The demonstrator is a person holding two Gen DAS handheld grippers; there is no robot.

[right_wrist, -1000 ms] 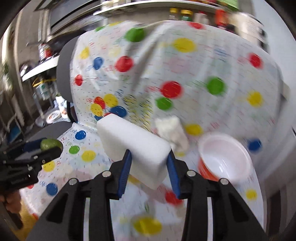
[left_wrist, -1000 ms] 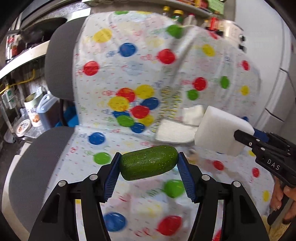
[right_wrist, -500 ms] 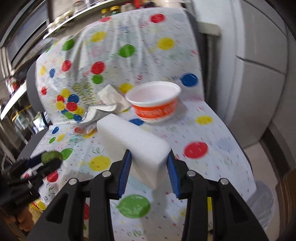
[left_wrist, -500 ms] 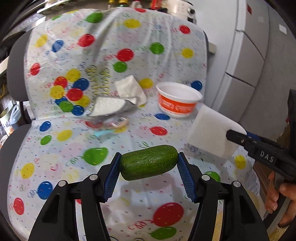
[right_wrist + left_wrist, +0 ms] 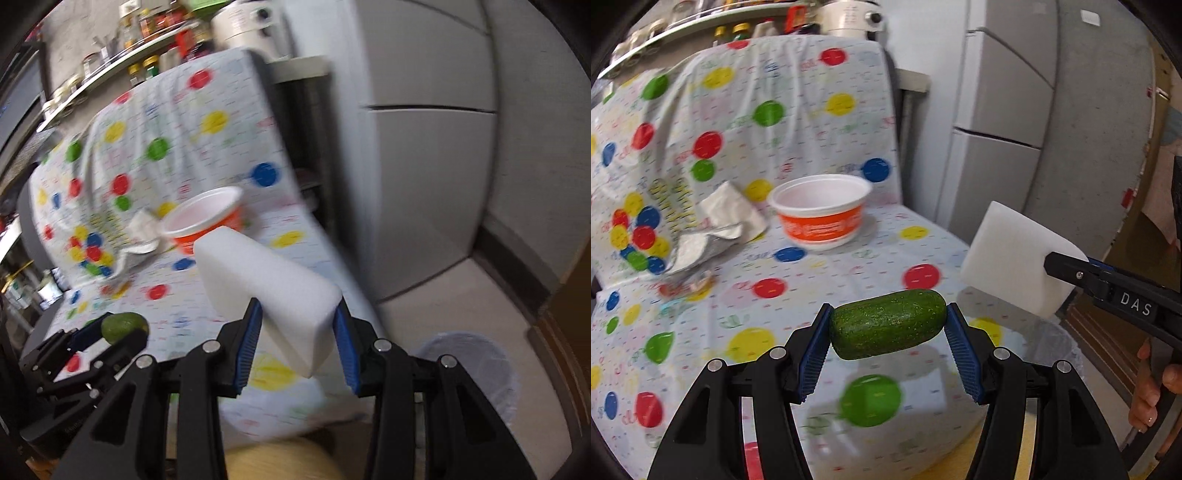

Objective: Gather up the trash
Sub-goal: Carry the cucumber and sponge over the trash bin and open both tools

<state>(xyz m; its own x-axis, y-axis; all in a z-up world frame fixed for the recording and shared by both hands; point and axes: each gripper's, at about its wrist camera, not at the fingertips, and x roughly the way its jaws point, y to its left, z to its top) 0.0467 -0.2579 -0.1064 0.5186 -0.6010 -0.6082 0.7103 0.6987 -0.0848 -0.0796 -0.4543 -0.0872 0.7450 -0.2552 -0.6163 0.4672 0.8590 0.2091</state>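
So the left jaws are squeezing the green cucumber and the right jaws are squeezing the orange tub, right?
Not quite. The right gripper is squeezing a white foam block, not the orange tub. The right wrist view shows the tub sitting free on the balloon cloth. The left gripper does hold the green cucumber.

Orange tub (image 5: 820,214) and crumpled wrappers (image 5: 713,232) crowd the seat's back; front cloth (image 5: 798,295) bare — passable
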